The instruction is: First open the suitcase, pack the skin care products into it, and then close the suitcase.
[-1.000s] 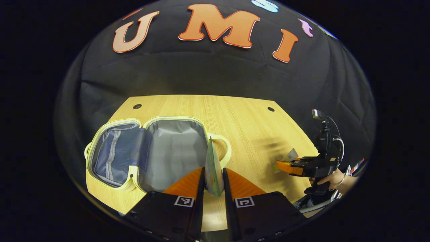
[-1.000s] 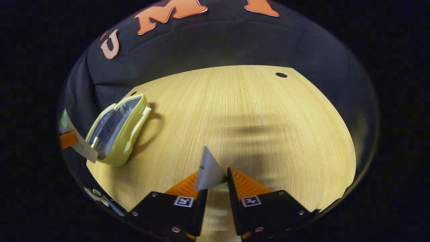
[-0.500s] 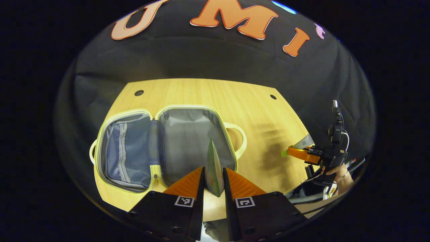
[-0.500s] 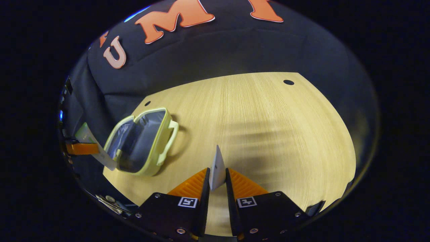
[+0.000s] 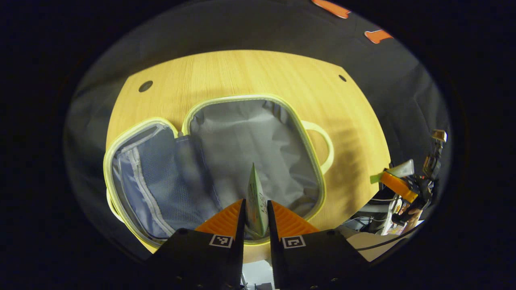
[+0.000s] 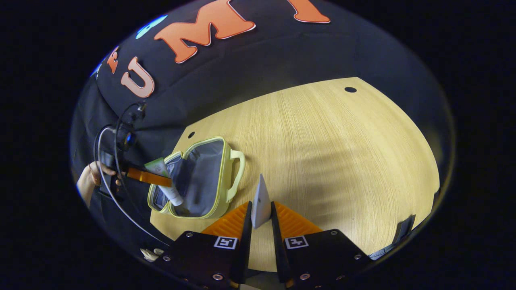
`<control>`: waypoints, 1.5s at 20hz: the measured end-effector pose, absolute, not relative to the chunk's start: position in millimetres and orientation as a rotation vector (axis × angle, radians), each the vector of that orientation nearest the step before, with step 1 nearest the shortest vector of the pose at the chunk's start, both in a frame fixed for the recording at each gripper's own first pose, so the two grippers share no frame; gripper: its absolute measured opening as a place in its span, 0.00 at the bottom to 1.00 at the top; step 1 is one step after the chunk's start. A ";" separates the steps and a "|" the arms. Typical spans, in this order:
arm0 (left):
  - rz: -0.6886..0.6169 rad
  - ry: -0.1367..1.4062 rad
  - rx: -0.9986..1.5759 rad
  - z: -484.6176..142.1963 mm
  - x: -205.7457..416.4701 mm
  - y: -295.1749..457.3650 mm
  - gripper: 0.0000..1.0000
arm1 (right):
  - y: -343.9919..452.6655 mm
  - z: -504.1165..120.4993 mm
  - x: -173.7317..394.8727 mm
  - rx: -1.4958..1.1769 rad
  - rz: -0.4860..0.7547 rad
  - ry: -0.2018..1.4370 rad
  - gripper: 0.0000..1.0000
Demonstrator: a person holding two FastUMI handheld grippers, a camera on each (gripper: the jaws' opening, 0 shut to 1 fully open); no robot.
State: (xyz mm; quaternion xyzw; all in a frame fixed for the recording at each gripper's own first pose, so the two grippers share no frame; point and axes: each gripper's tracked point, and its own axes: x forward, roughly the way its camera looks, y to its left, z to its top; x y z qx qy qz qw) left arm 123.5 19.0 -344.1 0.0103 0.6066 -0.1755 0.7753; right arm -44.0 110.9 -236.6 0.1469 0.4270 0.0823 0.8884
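The left gripper view looks steeply down from close above the open suitcase (image 5: 225, 161) on the table (image 5: 250, 72). The right gripper view faces across the table from farther off, apparently from its near right side; both share suitcase and tabletop.

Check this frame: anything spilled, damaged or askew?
Nothing stands out. Suitcase lies open flat on the table, lining clean. Left tongs hold a green tube over it; right tongs hold a pale tube.

Bright overhead light, soft banded shadows on the table (image 6: 322, 153), sharp centres, fisheye-bent dim edges
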 end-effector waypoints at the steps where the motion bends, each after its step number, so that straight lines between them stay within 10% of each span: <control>1: -0.375 1.339 0.020 -353.5 128.5 18.9 0.30 | 111.6 -237.1 -46.6 0.305 0.162 0.893 0.29; 10: -0.353 1.331 0.132 -380.0 147.2 31.0 0.32 | 124.0 -233.0 -55.3 0.325 0.137 0.922 0.29; 13: -0.378 1.263 0.132 -361.5 145.2 27.2 0.99 | 131.5 -229.9 -53.7 0.294 0.166 0.923 0.29; 21: -0.401 1.048 -0.065 -311.2 95.3 35.2 0.98 | 158.3 -190.5 -28.3 0.235 0.300 0.921 0.29; 30: -0.101 0.833 -0.346 -283.8 56.9 143.0 0.98 | 278.8 -166.8 -0.2 0.074 0.583 1.010 0.29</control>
